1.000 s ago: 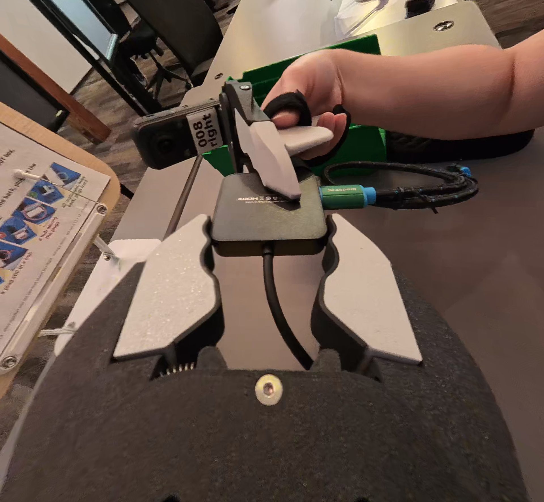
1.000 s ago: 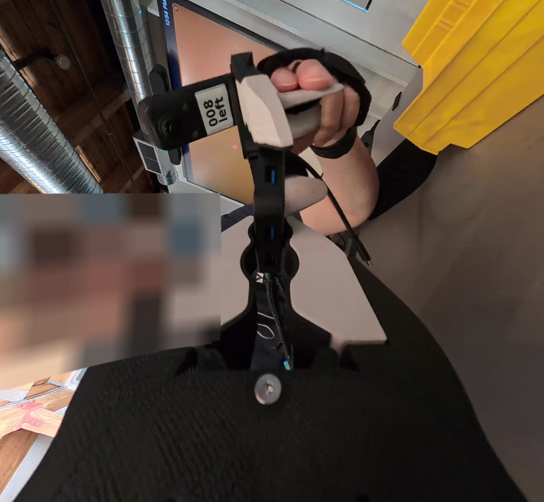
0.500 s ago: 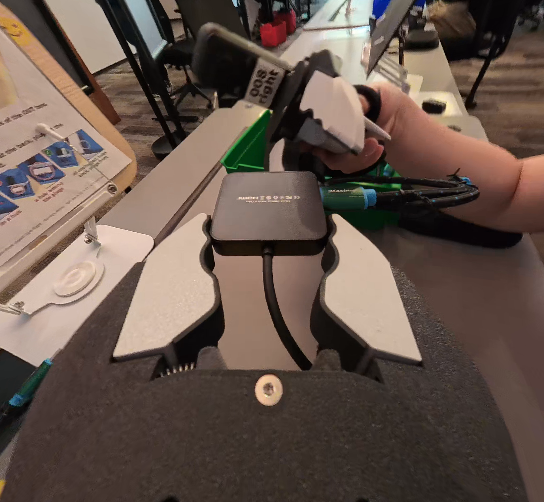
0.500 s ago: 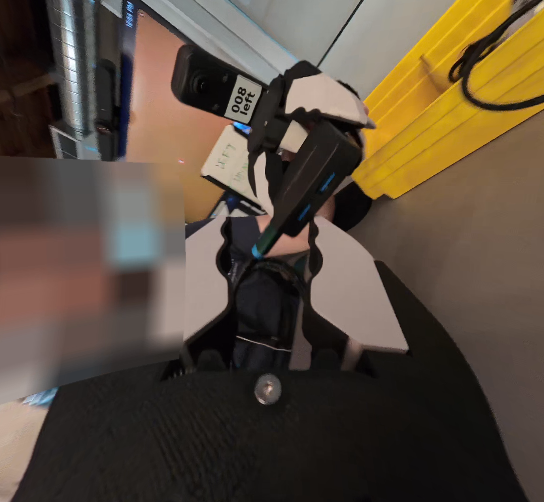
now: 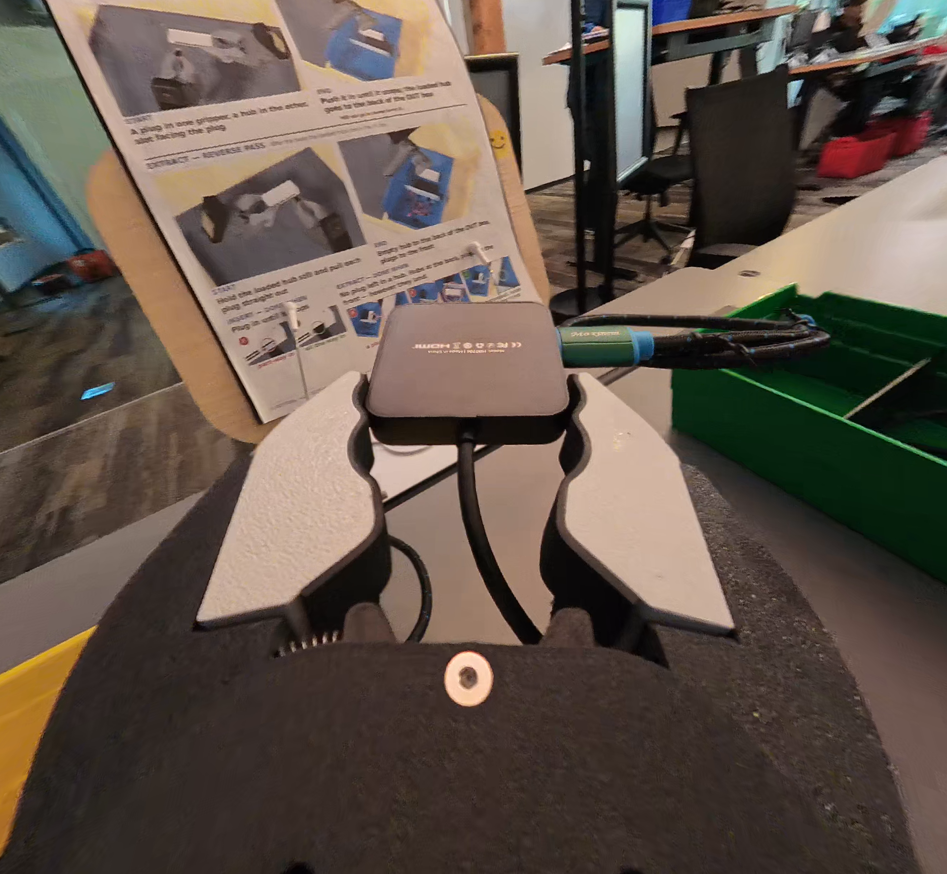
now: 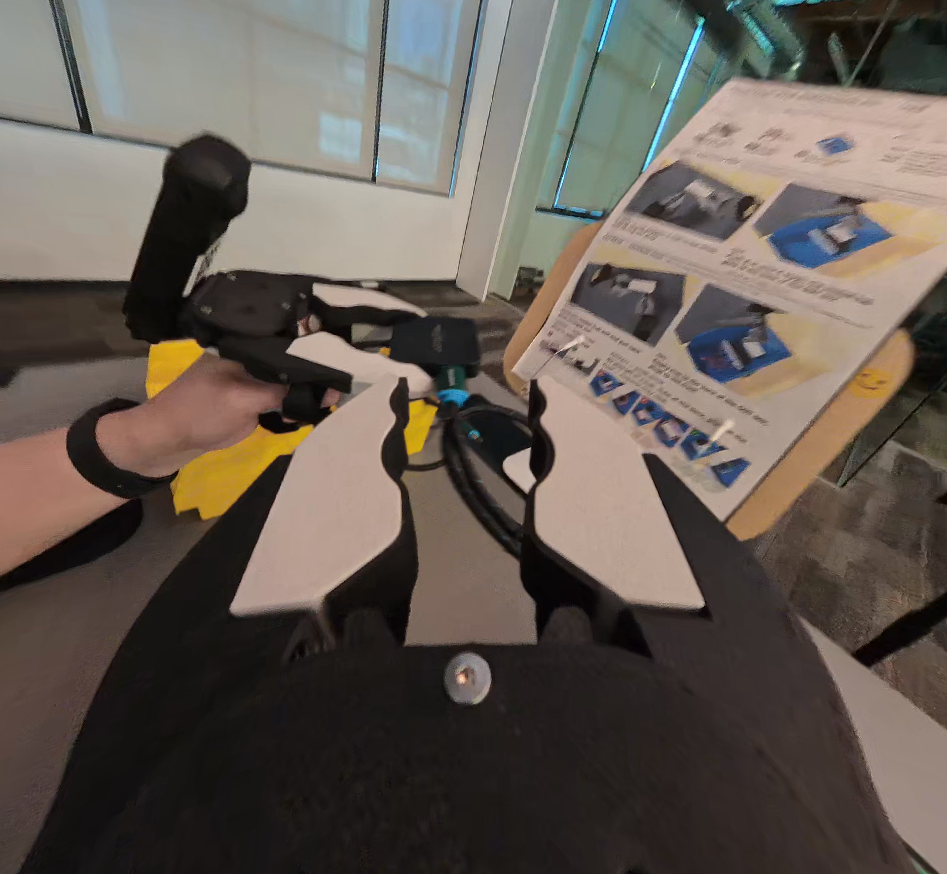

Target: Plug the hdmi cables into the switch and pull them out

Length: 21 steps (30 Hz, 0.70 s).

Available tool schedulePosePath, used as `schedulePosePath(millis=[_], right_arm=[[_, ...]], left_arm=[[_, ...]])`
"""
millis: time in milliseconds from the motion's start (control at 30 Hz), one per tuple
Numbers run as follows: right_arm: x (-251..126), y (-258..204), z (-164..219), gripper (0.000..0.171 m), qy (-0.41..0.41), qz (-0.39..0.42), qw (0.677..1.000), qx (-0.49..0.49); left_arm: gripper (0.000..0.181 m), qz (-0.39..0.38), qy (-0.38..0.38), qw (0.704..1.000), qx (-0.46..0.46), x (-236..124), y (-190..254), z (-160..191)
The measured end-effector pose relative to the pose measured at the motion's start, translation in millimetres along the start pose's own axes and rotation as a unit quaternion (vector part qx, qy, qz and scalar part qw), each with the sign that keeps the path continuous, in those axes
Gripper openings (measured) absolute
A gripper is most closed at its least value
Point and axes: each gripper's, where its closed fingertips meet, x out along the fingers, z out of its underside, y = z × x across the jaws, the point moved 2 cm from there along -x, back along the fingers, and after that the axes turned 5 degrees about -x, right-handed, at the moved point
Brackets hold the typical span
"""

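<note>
Backing away empty and spread, the right gripper (image 6: 466, 388) is leaving the left gripper (image 5: 465, 388) pinching the flat black plastic switch (image 5: 465, 367); next, pulling the green metal plug (image 5: 597, 347) straight is best.

One black switch (image 5: 465, 372) sits clamped between the tips of the left gripper (image 5: 465, 403). One green-and-blue plug (image 5: 603, 347) is in its side, just right of those jaws, with one bundled braided cable (image 5: 727, 337) trailing off it. A second, thin black cable (image 5: 479, 531) runs back from the switch between the jaws.

Two grippers show: the left, and the right gripper (image 6: 465, 403), whose jaws stand apart with nothing between them.

There are two bins: one green bin (image 5: 799, 429) right of the left jaws, one yellow bin (image 6: 225, 465) left of the right jaws. One instruction sheet (image 5: 287, 142) stands ahead.
</note>
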Motion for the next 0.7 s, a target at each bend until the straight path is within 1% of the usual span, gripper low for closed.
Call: schedulePosePath(millis=[100, 200, 267, 367, 467, 533, 700], right_arm=[[31, -15, 32, 0.046, -0.044, -0.008, 0.999, 0.003], [42, -13, 50, 0.045, -0.055, 0.007, 0.998, -0.012], [43, -7, 55, 0.039, -0.061, 0.021, 0.998, -0.019], [44, -5, 60, 0.029, -0.069, 0.019, 0.997, -0.007], [46, -4, 68, 0.028, -0.092, 0.021, 0.995, -0.009], [46, -4, 70, 0.028, -0.093, 0.019, 0.995, -0.006], [46, -8, 69, 0.02, -0.093, -0.004, 0.996, -0.004]], left_arm=[[0.072, -0.015, -0.002, 1.0, 0.02, 4, 7, 5], [0.072, -0.003, 0.006, 1.0, 0.02, 7, 19, 7], [0.072, 0.0, 0.008, 1.0, 0.022, 8, 25, 8], [0.072, 0.006, 0.013, 1.0, 0.021, 10, 34, 9], [0.072, 0.011, 0.019, 0.999, 0.024, 10, 41, 9], [0.072, 0.006, 0.025, 0.999, 0.031, 9, 44, 8], [0.072, 0.006, 0.03, 0.999, 0.036, 8, 44, 6]])
